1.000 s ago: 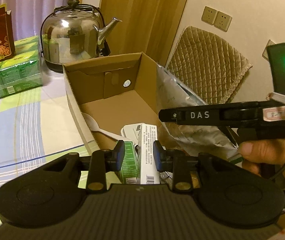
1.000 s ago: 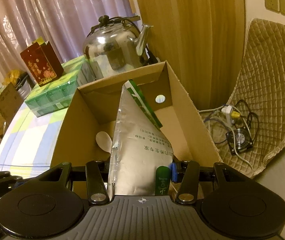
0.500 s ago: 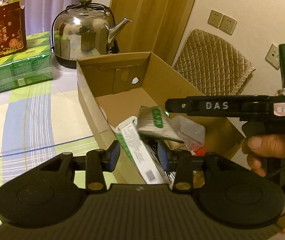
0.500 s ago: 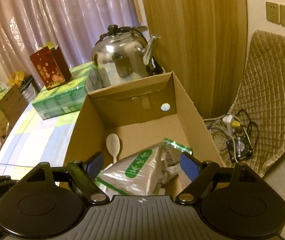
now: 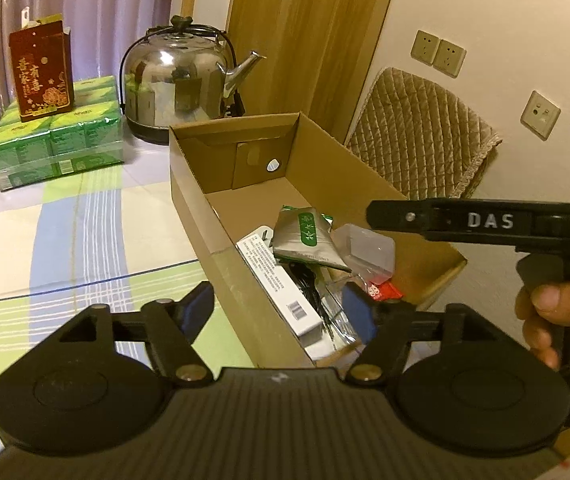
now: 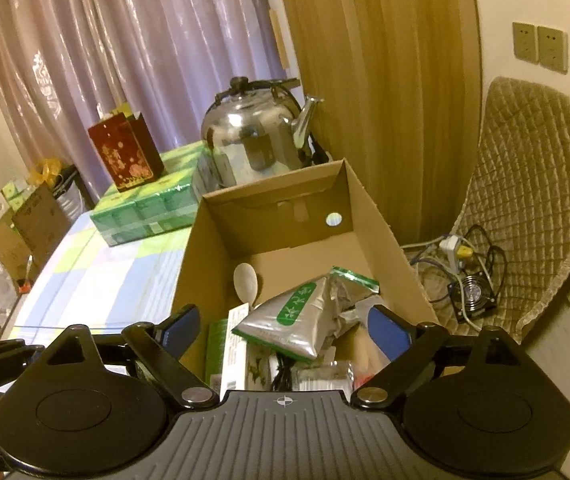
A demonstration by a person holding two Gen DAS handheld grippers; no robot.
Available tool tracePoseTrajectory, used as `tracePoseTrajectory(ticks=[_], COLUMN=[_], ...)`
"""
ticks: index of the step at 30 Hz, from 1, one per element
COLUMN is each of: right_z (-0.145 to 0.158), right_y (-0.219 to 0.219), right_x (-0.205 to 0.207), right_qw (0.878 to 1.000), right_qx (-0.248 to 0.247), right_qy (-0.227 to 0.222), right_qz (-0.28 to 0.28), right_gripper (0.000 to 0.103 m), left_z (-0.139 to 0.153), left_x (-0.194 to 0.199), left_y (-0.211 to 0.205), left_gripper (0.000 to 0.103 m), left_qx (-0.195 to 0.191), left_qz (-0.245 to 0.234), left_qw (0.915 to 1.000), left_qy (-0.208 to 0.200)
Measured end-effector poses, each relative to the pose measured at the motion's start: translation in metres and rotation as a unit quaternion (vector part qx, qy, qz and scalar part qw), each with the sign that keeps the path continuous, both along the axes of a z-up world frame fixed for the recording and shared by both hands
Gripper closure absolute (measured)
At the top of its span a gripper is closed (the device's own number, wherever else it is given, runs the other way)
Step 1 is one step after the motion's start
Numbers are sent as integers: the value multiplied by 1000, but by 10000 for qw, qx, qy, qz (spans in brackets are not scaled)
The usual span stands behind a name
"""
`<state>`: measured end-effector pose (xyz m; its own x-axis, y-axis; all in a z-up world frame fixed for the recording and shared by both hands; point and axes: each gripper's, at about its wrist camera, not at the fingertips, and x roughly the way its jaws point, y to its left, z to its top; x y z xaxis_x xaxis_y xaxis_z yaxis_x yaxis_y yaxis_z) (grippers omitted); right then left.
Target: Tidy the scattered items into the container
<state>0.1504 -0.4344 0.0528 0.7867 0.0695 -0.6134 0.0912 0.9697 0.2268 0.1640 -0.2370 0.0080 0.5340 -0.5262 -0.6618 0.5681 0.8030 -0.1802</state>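
Observation:
An open cardboard box (image 5: 189, 200) stands on the checked tablecloth. Inside lie a silver pouch with a green label (image 5: 305, 236), a long white carton (image 5: 281, 280), a clear plastic tub (image 5: 365, 248) and a red packet (image 5: 383, 290). My left gripper (image 5: 279, 312) hangs open over the box's near corner, holding nothing. In the right wrist view the right gripper (image 6: 285, 330) is open above the box (image 6: 189, 264), over the pouch (image 6: 297, 320). A pale spoon (image 6: 245, 280) rests on the box floor.
Behind the box stands a steel kettle (image 5: 181, 80), with green tissue packs (image 5: 57, 144) and a red gift bag (image 5: 41, 72) to its left. A quilted chair (image 6: 537, 200) stands right of the box, with cables and a small fan (image 6: 473, 296) on the floor. A hand (image 5: 557, 304) holds the right tool.
The right gripper opened first and dropped the pouch into the box. The left gripper then opened and let go of the white carton. Both have drawn back from the box.

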Motion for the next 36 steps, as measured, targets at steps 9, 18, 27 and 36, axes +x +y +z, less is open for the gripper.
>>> tracePoseTrajectory(ticks=[9, 18, 27, 36], right_z=[10, 14, 16, 28], right_y=[4, 5, 9, 17], right_x=[-43, -79, -108, -140], right_qw=[10000, 9999, 9993, 9990], right_qx=[2, -131, -324, -397], right_qy=[-63, -40, 133, 76], right_qz=[-41, -24, -122, -166], right_gripper=[7, 2, 2, 2], left_z=[7, 8, 10, 17], left_x=[-31, -55, -72, -97], left_y=[7, 11, 19, 34], left_gripper=[15, 2, 1, 1], left_qx=[24, 111, 55, -21], left_qz=[58, 112, 355, 642], left_qw=[10000, 9997, 9992, 9979], left_qy=[-64, -165, -151, 55])
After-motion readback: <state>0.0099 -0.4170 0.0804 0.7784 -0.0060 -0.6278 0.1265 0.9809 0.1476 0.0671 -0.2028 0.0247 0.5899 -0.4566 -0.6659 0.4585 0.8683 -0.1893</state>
